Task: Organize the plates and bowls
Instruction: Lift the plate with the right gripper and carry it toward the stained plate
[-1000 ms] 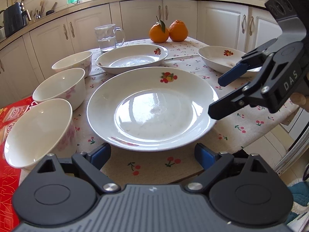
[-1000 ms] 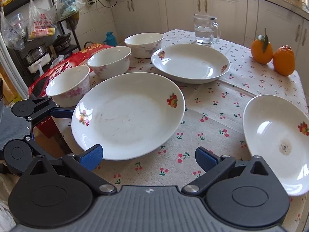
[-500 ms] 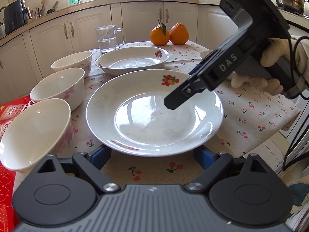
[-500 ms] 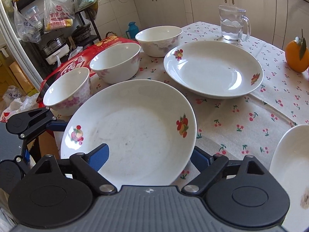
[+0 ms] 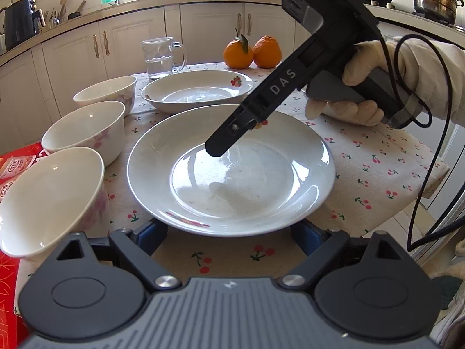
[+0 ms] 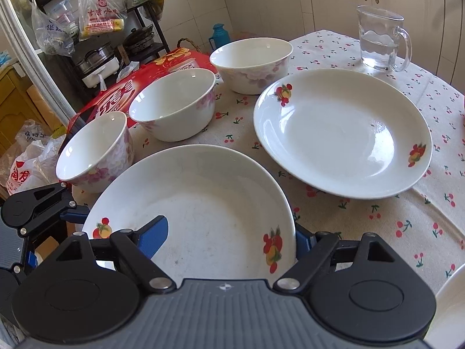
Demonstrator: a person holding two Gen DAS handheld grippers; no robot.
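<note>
The right claw (image 6: 231, 234) is reaching over the large plate (image 5: 231, 168) at the front of the counter (image 5: 377, 180), its jaws gaping wide: one blue pad (image 6: 154, 234) is hovering above the plate's inner surface, the other is sitting outside the rim on the far side. Whether either pad is touching the china is unclear. The left claw (image 5: 229, 235) is also spread open, low at the counter edge, its blue pads flanking the plate's near rim from below. A second plate (image 5: 197, 90) is lying behind the first. Three bowls (image 6: 174, 101) are lining up along the left side of the cherry-print cloth, next to a red package (image 6: 116, 96). A glass mug (image 5: 161, 58) of water and two oranges (image 5: 252, 52) are standing at the back.
</note>
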